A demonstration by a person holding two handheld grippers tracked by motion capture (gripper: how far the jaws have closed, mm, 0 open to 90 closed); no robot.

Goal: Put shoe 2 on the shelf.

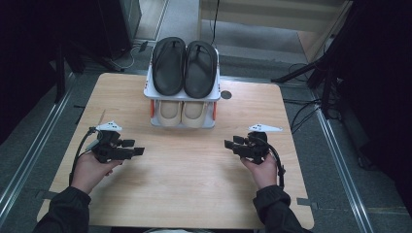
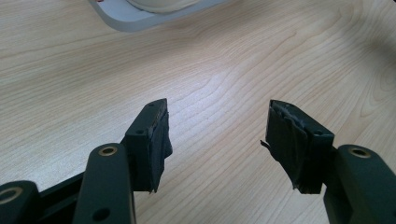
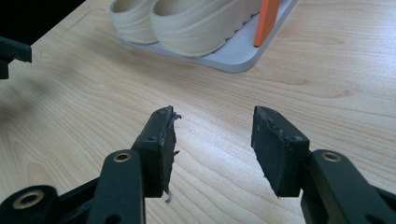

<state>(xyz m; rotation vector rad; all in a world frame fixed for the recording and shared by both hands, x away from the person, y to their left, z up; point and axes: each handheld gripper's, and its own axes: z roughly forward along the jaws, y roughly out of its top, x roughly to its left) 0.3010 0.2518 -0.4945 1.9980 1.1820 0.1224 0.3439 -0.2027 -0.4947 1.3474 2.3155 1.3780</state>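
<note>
Both our grippers, left and right, hover over the bare counter with fingers spread, empty, facing the rack whose cream shoes await grasping.

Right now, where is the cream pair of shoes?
The cream shoes sit side by side on the lower shelf of the small shoe rack at the table's far middle, directly beneath the black sandals.

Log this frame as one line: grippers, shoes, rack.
left gripper: open, empty, over table | right gripper: open, empty | black sandals: rack top shelf | beige shoes: lower shelf, untouched
</note>
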